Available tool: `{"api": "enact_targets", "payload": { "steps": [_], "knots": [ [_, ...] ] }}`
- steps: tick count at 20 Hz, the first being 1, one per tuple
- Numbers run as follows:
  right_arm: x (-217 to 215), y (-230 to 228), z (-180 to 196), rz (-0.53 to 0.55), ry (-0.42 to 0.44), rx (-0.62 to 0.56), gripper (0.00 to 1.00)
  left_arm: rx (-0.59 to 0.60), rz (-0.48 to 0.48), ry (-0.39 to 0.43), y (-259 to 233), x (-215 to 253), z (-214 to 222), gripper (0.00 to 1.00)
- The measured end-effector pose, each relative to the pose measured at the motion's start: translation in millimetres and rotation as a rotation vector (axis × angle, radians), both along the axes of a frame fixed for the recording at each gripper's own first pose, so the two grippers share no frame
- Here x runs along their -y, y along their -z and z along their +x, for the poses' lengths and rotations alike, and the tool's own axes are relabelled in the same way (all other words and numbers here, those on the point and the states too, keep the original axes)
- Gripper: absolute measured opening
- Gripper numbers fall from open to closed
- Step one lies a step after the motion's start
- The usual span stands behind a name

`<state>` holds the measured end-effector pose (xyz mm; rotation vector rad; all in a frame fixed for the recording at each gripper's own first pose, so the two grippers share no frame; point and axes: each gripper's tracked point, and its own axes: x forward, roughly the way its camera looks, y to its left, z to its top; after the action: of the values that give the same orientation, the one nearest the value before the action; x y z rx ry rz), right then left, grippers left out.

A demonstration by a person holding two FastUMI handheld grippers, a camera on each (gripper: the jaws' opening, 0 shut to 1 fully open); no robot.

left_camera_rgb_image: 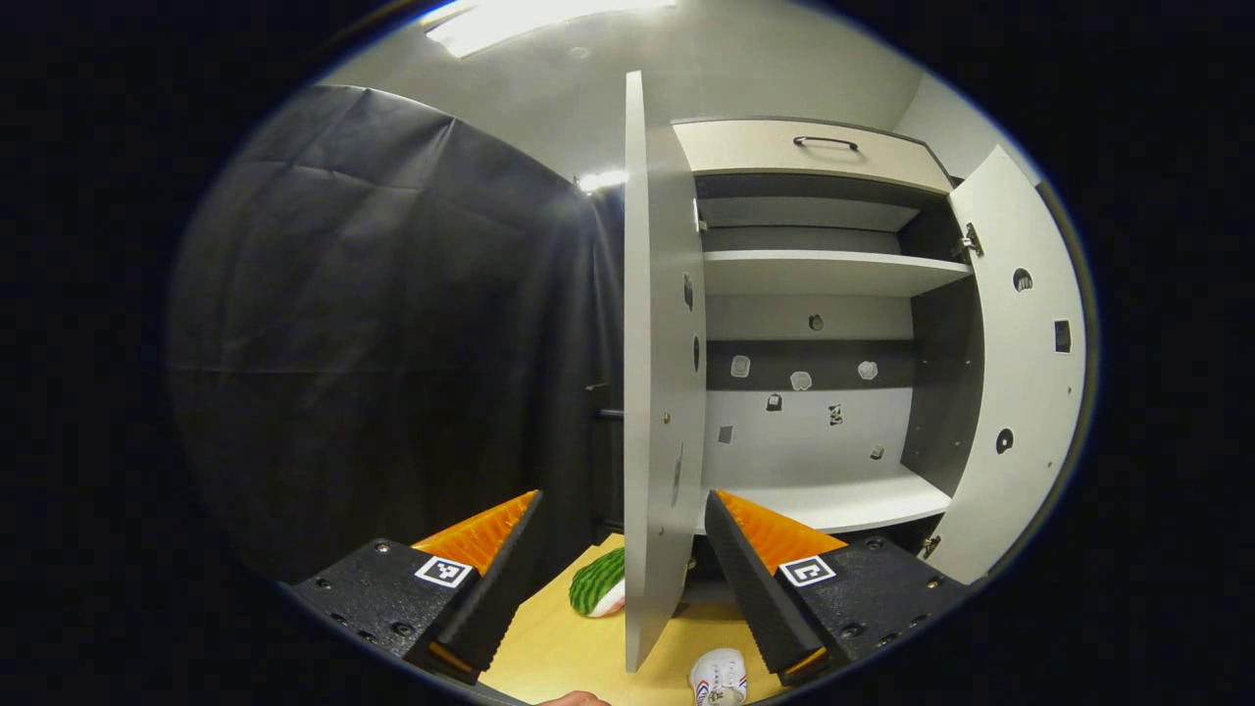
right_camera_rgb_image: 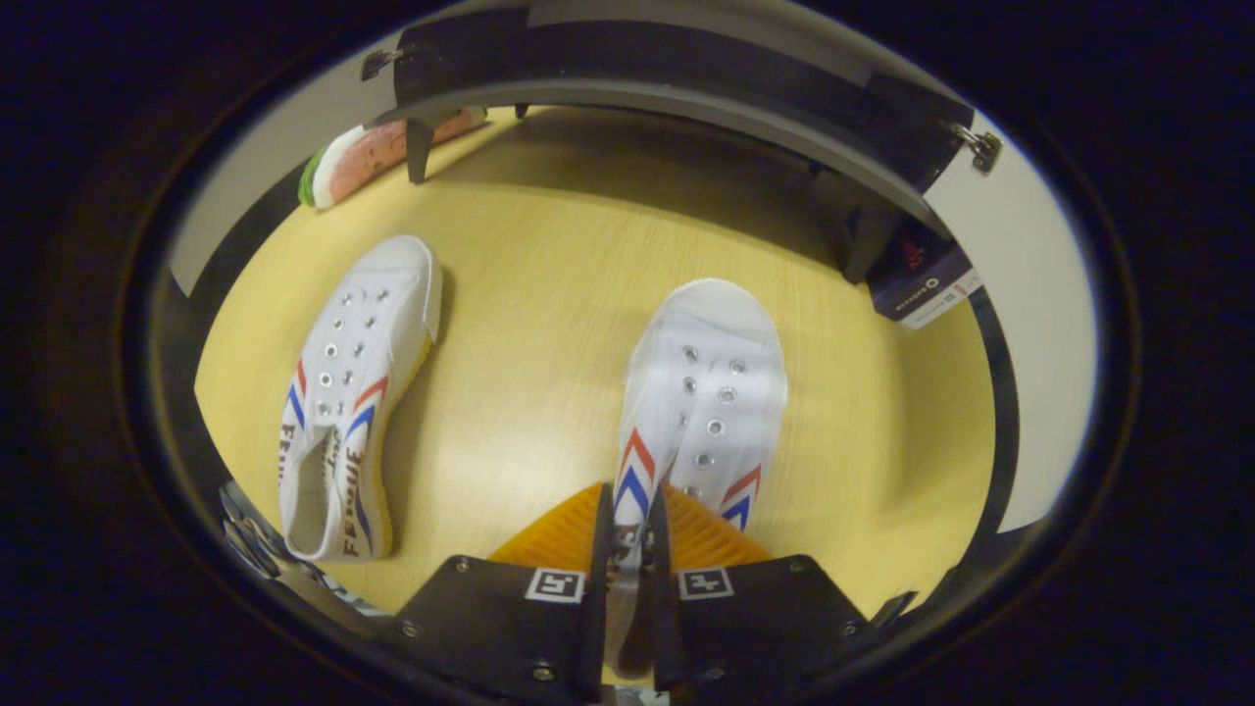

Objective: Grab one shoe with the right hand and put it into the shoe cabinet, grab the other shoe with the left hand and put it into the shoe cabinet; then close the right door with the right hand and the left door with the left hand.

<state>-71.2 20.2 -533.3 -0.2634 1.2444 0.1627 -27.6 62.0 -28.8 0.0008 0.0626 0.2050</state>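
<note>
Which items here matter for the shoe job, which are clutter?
Job:
- gripped shoe, in right tool
- other shoe, on floor
- shoe cabinet
- left door, open
- right door, open
- left tool, open

Clutter:
- watermelon-slice toy
- small box

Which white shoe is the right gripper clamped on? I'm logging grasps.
The right gripper pinches the shoe directly ahead of it, at its collar edge. The other shoe lies free on the wooden floor beside it.

You face a black cloth wall (left_camera_rgb_image: pixel 392 324) under a pale ceiling (left_camera_rgb_image: pixel 745 59) with a bright light (left_camera_rgb_image: pixel 520 15). Below you lies a light wooden floor (right_camera_rgb_image: pixel 549 294).
</note>
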Motion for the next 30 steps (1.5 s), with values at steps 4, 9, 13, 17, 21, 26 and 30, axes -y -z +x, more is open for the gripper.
{"api": "enact_targets", "payload": {
  "steps": [4, 9, 13, 17, 21, 26, 30],
  "knots": [
    [-2, 0, 1, 0.048, 0.071, 0.047, 0.01, -0.006, -0.013, 0.015, 3, 1, 3, 0.98],
    [-5, -8, 1, 0.064, 0.128, 0.097, 0.01, -0.004, -0.004, 0.023, 2, -3, 0, 0.98],
    [-9, -49, 10, 0.162, 0.189, 0.164, 0.0, -0.003, -0.004, 0.023, 2, -8, -1, 0.98],
    [-11, -126, 38, 0.212, 0.194, 0.311, 0.01, -0.013, -0.01, 0.036, 8, -7, 1, 0.98],
    [-13, -213, 80, 0.235, 0.179, 0.484, 0.0, -0.019, 0.001, 0.064, 10, -1, 3, 0.98],
    [-17, -306, 147, 0.25, 0.138, 0.652, 0.01, 0.009, 0.005, 0.071, 1, -1, 3, 0.98],
    [-10, -358, 228, 0.186, 0.094, 0.751, 0.0, 0.013, -0.004, 0.061, 1, -10, 2, 0.98]
  ]
}}
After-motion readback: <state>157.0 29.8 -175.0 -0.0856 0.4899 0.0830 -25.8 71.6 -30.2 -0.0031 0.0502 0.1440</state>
